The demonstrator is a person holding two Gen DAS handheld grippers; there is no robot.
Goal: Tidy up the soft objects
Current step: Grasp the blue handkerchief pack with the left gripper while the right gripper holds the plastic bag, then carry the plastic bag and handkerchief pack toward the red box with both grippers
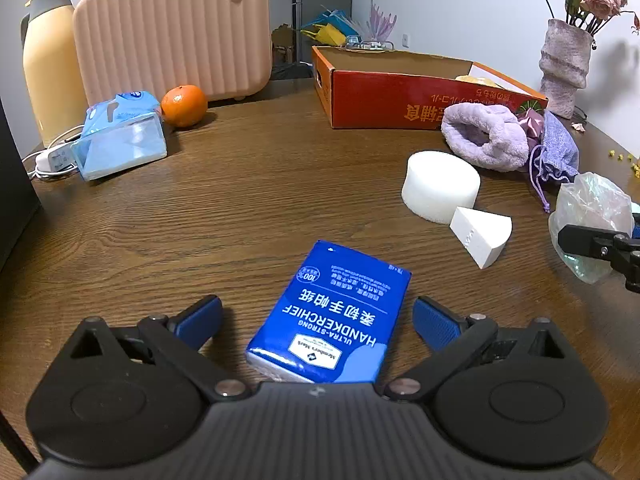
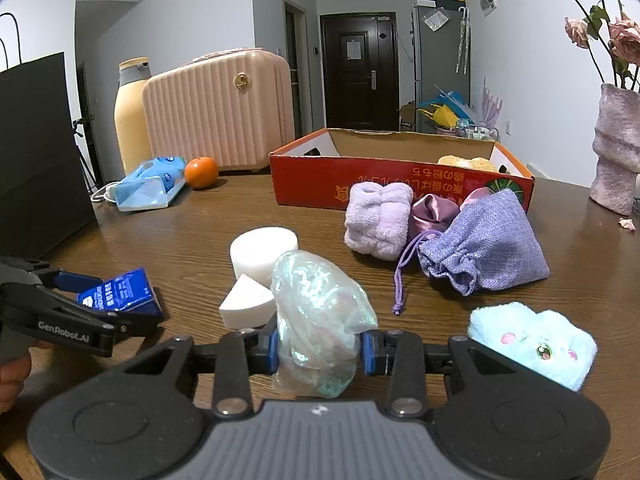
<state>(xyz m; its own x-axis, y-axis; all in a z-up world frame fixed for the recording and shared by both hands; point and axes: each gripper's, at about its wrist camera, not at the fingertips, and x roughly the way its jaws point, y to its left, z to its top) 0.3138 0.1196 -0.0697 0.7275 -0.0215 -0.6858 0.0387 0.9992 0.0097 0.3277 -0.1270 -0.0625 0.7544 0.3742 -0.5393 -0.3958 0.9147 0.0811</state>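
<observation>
So the whole setup sits on a dark wood-grain table (image 1: pixel 248 200) in what looks like an apartment: white walls, a dark front door (image 2: pixel 359 70) straight back, and a grey fridge (image 2: pixel 440 68) beside it.

Along the table's far edge there's a yellow thermos jug (image 1: pixel 46 68) at the left corner, then a ribbed pink hard case (image 1: pixel 172 30), an orange (image 1: pixel 184 105) just in front of it, and a light blue tissue pack (image 1: pixel 122 140) with a white charger (image 1: pixel 54 159) next to that. An open red cardboard box (image 1: pixel 384 96) sits further right along that edge, and a rough pinkish vase (image 1: pixel 564 66) of dried roses stands at the far right corner.

The soft stuff is clustered toward the right side: a fluffy lilac towel (image 2: pixel 378 220), a shiny purple satin pouch (image 2: pixel 434 210) and a lavender drawstring bag (image 2: pixel 486 240), all bunched just in front of the box. A white foam cylinder (image 1: pixel 440 186) and a white foam wedge (image 1: pixel 482 236) sit near the middle, touching. A pale blue plush toy (image 2: pixel 534 346) lies near the front right edge.

The right gripper (image 2: pixel 320 348) is pinching a crinkly iridescent plastic bag (image 2: pixel 320 312), pads pressed into both sides. The left gripper (image 1: pixel 318 320) is spread wide, with a blue handkerchief pack (image 1: pixel 336 312) lying flat on the table between its fingers, neither pad touching it.
</observation>
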